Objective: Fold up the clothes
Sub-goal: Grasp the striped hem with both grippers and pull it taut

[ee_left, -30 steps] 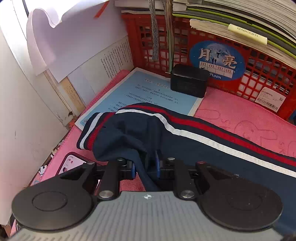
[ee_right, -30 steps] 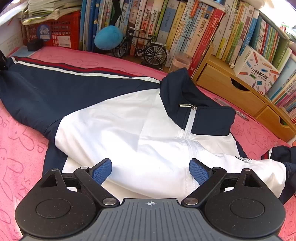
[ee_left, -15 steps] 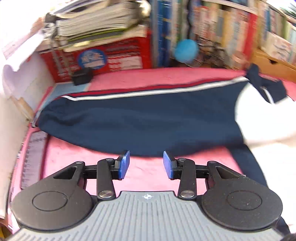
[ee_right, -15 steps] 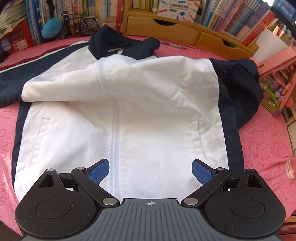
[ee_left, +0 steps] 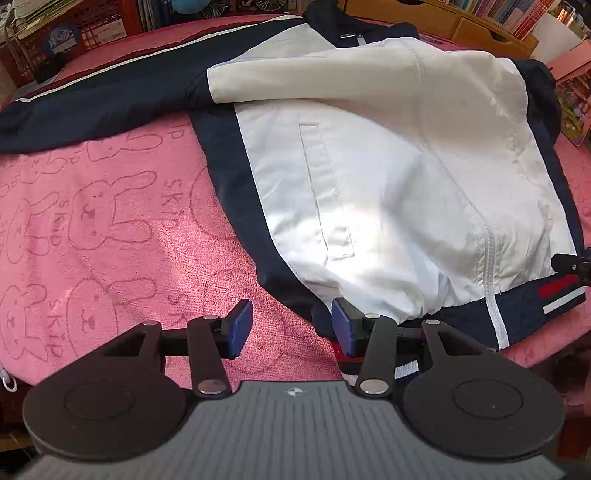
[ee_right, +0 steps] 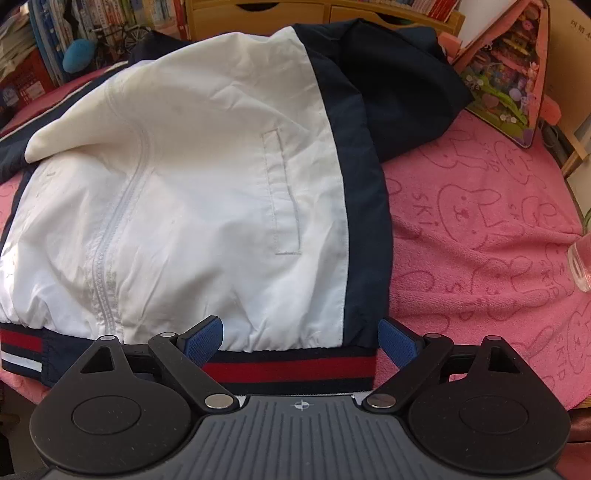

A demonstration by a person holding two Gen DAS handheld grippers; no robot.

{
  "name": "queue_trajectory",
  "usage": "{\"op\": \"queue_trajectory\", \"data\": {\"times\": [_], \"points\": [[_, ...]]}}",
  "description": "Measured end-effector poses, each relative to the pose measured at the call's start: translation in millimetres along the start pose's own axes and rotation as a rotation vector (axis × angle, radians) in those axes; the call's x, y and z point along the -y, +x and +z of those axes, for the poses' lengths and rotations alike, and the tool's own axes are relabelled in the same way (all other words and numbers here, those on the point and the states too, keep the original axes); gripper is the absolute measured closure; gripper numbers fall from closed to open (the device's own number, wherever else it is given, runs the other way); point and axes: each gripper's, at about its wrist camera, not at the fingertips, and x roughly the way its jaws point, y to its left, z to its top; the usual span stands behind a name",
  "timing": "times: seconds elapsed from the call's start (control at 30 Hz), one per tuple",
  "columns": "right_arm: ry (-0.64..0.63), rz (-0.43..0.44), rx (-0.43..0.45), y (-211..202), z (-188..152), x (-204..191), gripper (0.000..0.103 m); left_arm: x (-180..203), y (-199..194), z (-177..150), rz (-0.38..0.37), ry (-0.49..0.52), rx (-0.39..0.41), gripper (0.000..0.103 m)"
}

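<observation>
A white and navy zip jacket [ee_left: 388, 177] lies front up on a pink rabbit-print towel [ee_left: 92, 221]. Its left sleeve [ee_left: 92, 96], navy with red and white stripes, stretches out to the far left. The right sleeve [ee_right: 399, 85] lies bunched beside the body. My left gripper [ee_left: 290, 326] is open at the hem's left corner, with pink towel between its pads. My right gripper [ee_right: 301, 341] is open wide over the striped hem band [ee_right: 288, 369] near the hem's right corner. A tip of the right gripper [ee_left: 570, 264] shows at the left wrist view's right edge.
Along the back stand a red crate [ee_left: 74, 29] with papers, books, a blue ball [ee_right: 77, 55] and a toy bicycle [ee_right: 122, 35]. A wooden drawer unit [ee_right: 314, 14] stands behind the collar. A pink picture box [ee_right: 509, 74] leans at right. A glass [ee_right: 581, 258] sits on the towel's right edge.
My left gripper let go of the left sleeve cuff, opened and pulled back to the hem's left corner. My right gripper moved right and down to the hem's right part, still open.
</observation>
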Motion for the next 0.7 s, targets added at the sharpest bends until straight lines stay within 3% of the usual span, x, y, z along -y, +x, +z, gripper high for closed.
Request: {"op": "queue_trajectory", "data": {"times": [0.2,0.3,0.53,0.6,0.7], "points": [[-0.003,0.076,0.021,11.5,-2.7,34.4,0.011,12.2,1.5,-3.0,0.059,-0.099,-0.071,0.049],[-0.015,0.136,0.006,20.5,0.8,36.3,0.015,15.9,-0.7,-6.3,0.065,-0.086,-0.102,0.046],[-0.027,0.17,0.016,30.1,2.9,37.4,0.017,22.7,-18.6,-15.5,-0.053,-0.077,-0.057,0.028],[-0.045,0.17,0.023,29.9,3.0,35.0,0.02,28.5,-13.5,-13.1,-0.072,-0.066,-0.057,0.028],[-0.068,0.17,0.024,27.8,4.4,30.3,0.034,36.1,1.8,-9.3,-0.083,-0.084,-0.078,0.036]]}}
